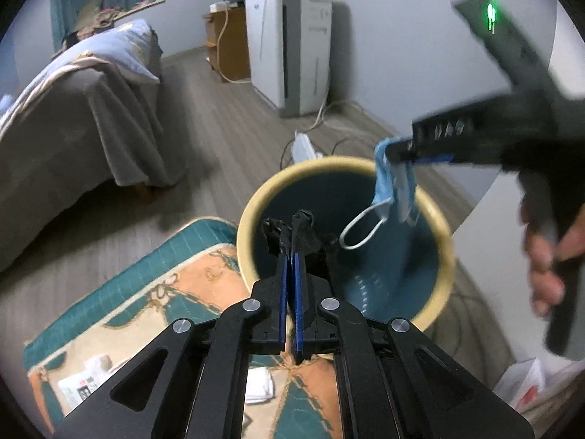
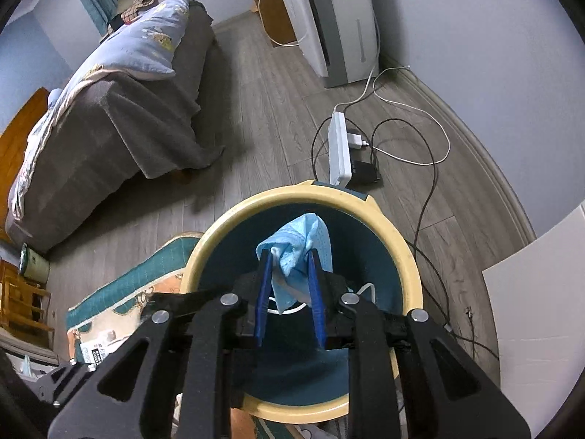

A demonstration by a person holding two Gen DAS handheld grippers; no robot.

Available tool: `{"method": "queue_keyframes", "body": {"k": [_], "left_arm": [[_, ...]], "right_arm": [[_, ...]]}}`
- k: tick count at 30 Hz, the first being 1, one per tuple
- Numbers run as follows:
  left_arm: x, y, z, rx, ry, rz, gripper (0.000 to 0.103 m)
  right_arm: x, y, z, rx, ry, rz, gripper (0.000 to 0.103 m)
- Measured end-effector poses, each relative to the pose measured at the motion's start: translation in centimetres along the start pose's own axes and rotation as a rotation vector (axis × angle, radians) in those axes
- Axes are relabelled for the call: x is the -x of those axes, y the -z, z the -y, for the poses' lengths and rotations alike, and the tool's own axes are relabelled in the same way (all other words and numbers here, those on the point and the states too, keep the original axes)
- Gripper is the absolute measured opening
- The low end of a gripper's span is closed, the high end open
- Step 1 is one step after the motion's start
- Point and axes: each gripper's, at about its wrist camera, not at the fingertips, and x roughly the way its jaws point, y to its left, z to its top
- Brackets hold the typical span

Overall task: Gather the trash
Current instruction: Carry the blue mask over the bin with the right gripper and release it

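Hanging over the mouth of the bin (image 2: 402, 252), a crumpled blue mask (image 2: 299, 252) is pinched between the two blue-padded fingers of the right claw (image 2: 289, 256), its white ear loop (image 1: 360, 230) dangling down inside the yellow rim. From the left wrist view the same mask (image 1: 395, 190) droops from the tip of the right claw (image 1: 393, 152), which reaches in from the right with the person's hand (image 1: 548, 256) on its handle. The left claw (image 1: 290, 234) is shut, its fingers nearly touching, and clamps a scrap of black crumpled film (image 1: 292, 234) that sits just above the near inner wall of the bin (image 1: 252, 219). The bin stands on the wooden floor (image 2: 263, 109), touching the edge of a teal and orange rug (image 1: 153, 292). On the rug lie white papers (image 1: 259, 384), partly hidden under the left claw's arms. Beyond the bin lies a white power strip (image 2: 340, 146) with chargers plugged in and cords looping over the floor. A bed (image 2: 109, 117) with a grey cover and a pale blue pillow (image 2: 146, 47) fills the left side, well apart from the bin, and a white appliance (image 2: 329, 18) stands against the far wall.
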Motion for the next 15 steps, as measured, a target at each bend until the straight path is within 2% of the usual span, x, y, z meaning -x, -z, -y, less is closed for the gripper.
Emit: {"method": "queue_keyframes", "body": {"k": [1, 3, 4, 6, 8, 10, 12, 13, 15], "left_arm": [[-0.1, 0.1, 0.0, -0.003, -0.004, -0.004, 0.008], [-0.3, 0.0, 0.0, 0.004, -0.009, -0.009, 0.024], [-0.1, 0.0, -0.2, 0.006, -0.014, 0.001, 0.029], [0.9, 0.2, -0.6, 0.016, -0.018, 0.024, 0.053], [1.8, 0.3, -0.9, 0.023, -0.029, 0.048, 0.057], [2.5, 0.4, -1.3, 0.039, -0.037, 0.058, 0.065], [3.4, 0.5, -1.8, 0.052, -0.047, 0.074, 0.079], [3.7, 0.6, -2.1, 0.053, -0.057, 0.08, 0.082], [4.6, 0.6, -2.6, 0.057, -0.088, 0.091, 0.093]], "right_arm": [[0.0, 0.0, 0.1, -0.007, 0.001, 0.0, 0.029], [0.0, 0.0, 0.4, -0.025, -0.006, -0.002, 0.043], [0.1, 0.1, 0.5, -0.034, -0.01, -0.002, 0.043], [0.1, 0.0, 0.6, -0.04, -0.014, -0.004, 0.046], [0.1, 0.0, 0.4, -0.038, -0.011, -0.001, 0.054], [0.3, 0.0, 0.1, -0.03, -0.012, 0.005, 0.06], [0.5, 0.0, -0.2, -0.019, -0.011, 0.011, 0.07], [0.6, 0.0, -0.3, -0.015, -0.008, 0.015, 0.074], [0.9, 0.0, -0.5, -0.008, -0.007, 0.028, 0.091]]}}
